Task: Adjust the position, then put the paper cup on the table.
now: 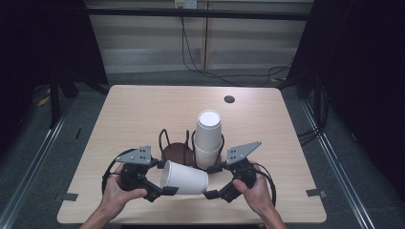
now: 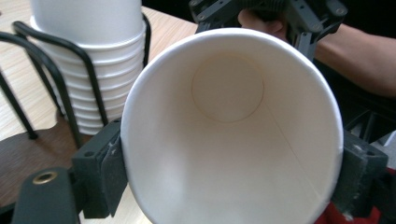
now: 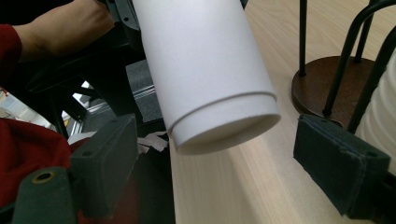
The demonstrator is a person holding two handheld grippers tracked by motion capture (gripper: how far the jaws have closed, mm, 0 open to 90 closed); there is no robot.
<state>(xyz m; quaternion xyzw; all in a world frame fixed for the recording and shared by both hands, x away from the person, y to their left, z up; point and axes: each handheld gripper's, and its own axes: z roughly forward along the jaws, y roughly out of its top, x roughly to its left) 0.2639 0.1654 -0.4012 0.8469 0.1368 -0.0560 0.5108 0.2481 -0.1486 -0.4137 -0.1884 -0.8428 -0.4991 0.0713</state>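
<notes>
Pale wood-grain table (image 1: 143,109) on grey flooring, dark curtains to either side, cables along the back wall. Item one, your left gripper (image 1: 157,183): jaws closed on the rim end of a single white paper cup (image 1: 186,177), a pad pressing each side of the mouth, as the left gripper view confirms (image 2: 233,135). The cup lies on its side, held clear of the table near the front edge, its mouth toward your left hand (image 1: 117,191) and its base toward your right. Item two, black wire cup holder (image 1: 174,148) on a dark round base, left bay apparently vacant. Item three, stack of white cups (image 1: 208,138) standing upright in the right bay, just behind the held cup. Item four, your right gripper (image 1: 215,183): jaws spread wide, holding nothing, one on either side of the cup's base end without touching it (image 3: 210,84). Risks, as judgement: thin paper wall may buckle or oval if you squeeze harder at the rim; closing your right jaws off-centre could twist the cup out of the left pads; swinging it back could knock the tall stack.
</notes>
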